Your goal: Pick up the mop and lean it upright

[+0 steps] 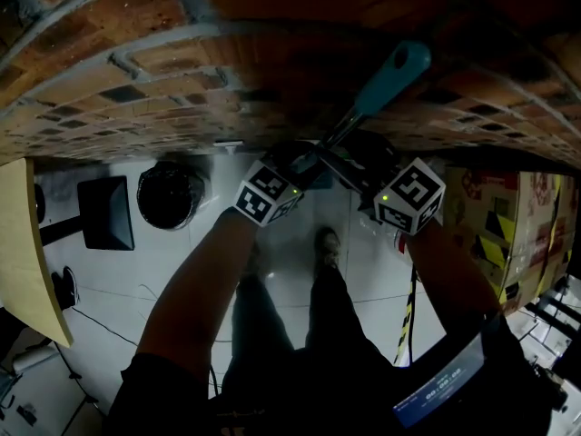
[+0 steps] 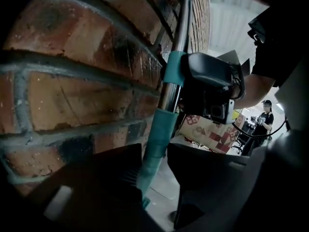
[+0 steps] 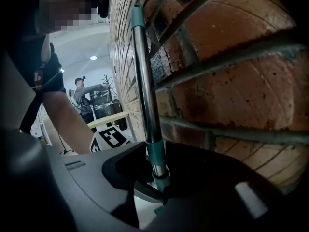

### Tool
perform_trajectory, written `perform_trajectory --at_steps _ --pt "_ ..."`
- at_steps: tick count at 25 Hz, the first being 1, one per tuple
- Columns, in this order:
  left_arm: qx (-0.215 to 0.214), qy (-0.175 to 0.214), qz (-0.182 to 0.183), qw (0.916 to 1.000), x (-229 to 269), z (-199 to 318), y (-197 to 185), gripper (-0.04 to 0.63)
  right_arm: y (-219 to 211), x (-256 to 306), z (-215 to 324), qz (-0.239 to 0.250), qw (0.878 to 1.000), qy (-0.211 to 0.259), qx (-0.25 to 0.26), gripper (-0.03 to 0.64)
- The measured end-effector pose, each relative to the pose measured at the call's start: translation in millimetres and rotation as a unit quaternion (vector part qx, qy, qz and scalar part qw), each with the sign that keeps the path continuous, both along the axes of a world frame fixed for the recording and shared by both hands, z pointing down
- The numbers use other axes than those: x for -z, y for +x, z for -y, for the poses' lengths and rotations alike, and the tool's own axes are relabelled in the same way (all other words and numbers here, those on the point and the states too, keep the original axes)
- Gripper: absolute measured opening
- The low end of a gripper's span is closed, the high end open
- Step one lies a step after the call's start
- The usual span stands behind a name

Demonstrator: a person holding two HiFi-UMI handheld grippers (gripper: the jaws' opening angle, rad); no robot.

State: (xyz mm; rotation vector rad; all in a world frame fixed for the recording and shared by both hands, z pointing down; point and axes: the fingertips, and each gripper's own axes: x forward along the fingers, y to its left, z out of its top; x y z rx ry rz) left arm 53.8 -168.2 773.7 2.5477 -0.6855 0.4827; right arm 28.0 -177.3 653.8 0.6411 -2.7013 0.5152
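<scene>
The mop's handle [image 1: 392, 73], a metal pole with teal sleeves, stands nearly upright against the brick wall [image 1: 182, 62]; the mop head is hidden. My left gripper [image 1: 304, 163] and right gripper [image 1: 349, 166] meet at the pole from either side. In the left gripper view the teal sleeve [image 2: 155, 144] runs between the jaws of the left gripper [image 2: 153, 151], touching the left jaw, with a gap to the right one. In the right gripper view the pole [image 3: 145, 81] passes between the jaws of the right gripper [image 3: 157, 151], close to the right jaw, with dark space on the left.
Printed cardboard boxes [image 1: 495, 216] stand at the right by the wall. A round black object [image 1: 170, 193] and a black panel [image 1: 104, 212] lie on the white floor at left, beside a wooden board [image 1: 23, 243]. My feet [image 1: 327, 243] are below. A person [image 2: 264, 115] stands far off.
</scene>
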Motion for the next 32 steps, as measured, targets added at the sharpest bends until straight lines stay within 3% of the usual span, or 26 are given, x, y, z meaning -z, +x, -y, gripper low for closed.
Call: perform_trajectory --at_steps 1,8,17,24,32 --pt "-0.002 0.004 0.0 1.0 0 0 2 0.147 0 1 0 -0.001 1.0 0.007 0.001 0.132" --pt "-0.028 0.042 0.024 0.9985 12 -5 6 0.129 2 5 -5 -0.014 0.999 0.032 0.006 0.12" --pt "-0.019 0.062 0.013 0.9978 41 -14 4 0.126 0 35 -15 0.009 0.999 0.048 0.008 0.118" --pt "-0.033 0.075 0.026 0.9963 89 -25 5 0.123 2 83 -27 0.017 0.998 0.057 0.01 0.118" --pt "-0.039 0.089 0.029 0.9949 178 -29 5 0.121 4 173 -33 0.033 0.997 0.066 0.008 0.117"
